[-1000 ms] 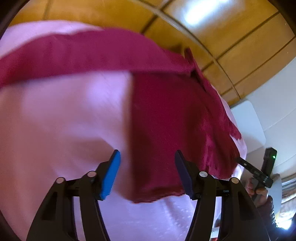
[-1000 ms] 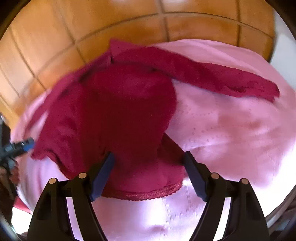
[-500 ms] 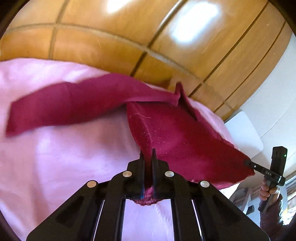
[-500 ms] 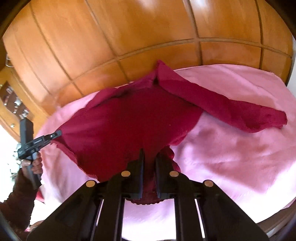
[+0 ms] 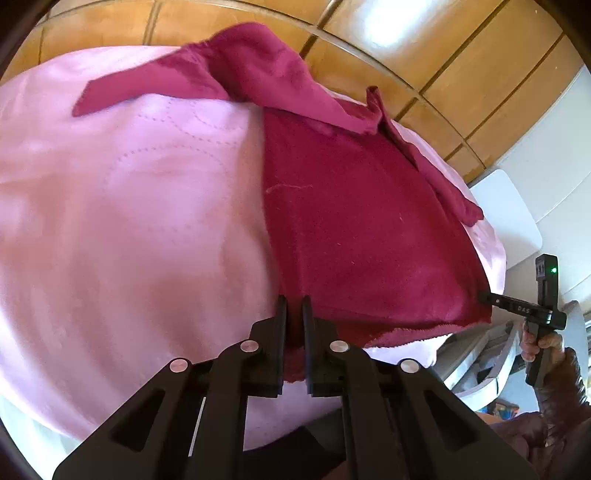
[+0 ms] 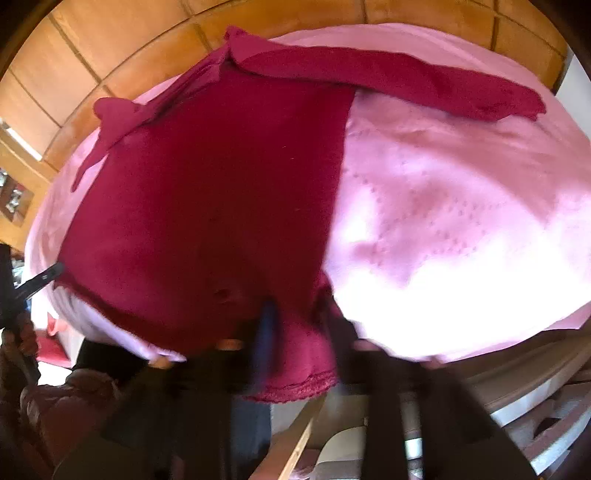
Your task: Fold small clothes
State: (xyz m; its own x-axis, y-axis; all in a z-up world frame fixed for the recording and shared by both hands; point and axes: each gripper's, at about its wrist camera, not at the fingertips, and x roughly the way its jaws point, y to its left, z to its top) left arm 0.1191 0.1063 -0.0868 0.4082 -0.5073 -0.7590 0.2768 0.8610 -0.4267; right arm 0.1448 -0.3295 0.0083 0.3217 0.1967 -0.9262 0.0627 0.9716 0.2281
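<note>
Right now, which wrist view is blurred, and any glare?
Left wrist: sharp; glare patch on the wooden wall; left gripper crisp on the red garment. Right wrist: right gripper motion-smeared; pink sheet blown out at lower right.

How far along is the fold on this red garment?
Done: the red garment lies spread on the pink cover. In hand: the left gripper, jaws opening, has the hem between them; the right gripper is opening too. Left: no fold yet, and one sleeve lies outstretched.
</note>
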